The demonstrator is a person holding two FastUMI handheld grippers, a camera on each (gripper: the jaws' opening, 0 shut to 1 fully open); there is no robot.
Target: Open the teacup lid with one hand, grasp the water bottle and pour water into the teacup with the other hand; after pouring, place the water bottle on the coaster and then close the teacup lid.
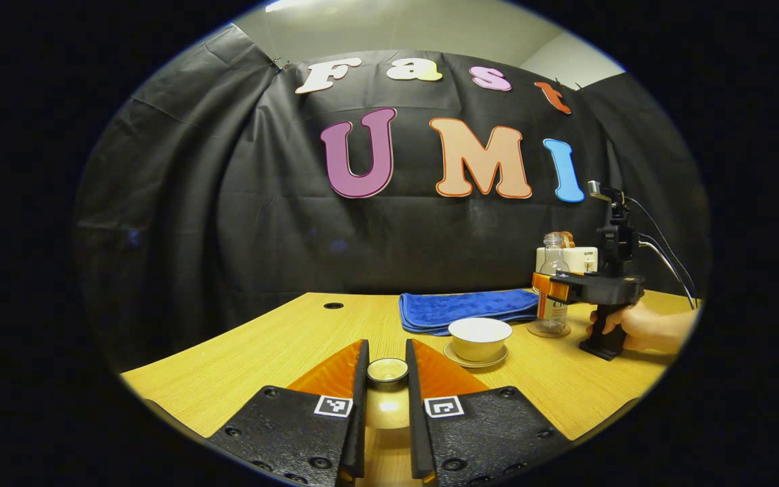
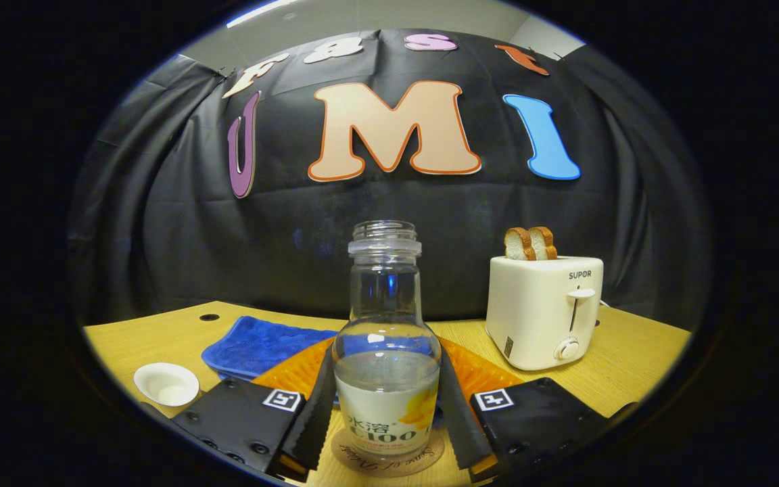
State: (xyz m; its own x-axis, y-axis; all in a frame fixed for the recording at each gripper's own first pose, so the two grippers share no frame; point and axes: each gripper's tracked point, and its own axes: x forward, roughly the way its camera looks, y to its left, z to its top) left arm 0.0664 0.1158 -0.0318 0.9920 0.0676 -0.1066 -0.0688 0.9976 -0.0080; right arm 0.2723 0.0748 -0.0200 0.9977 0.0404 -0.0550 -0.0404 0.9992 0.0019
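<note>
Right gripper view shows the right gripper (image 2: pixel 385 412) hugging the upright water bottle (image 2: pixel 385 379) on the coaster (image 2: pixel 389 456); the left gripper (image 1: pixel 387 379) grips the lid (image 1: pixel 387 370); the open teacup (image 1: pixel 479 338) sits between them.

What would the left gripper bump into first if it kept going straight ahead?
The left gripper is already holding the teacup lid, so that travels with it. Past the lid, bare table runs to the black cloth wall. The teacup sits off to the right, probably missed.
</note>
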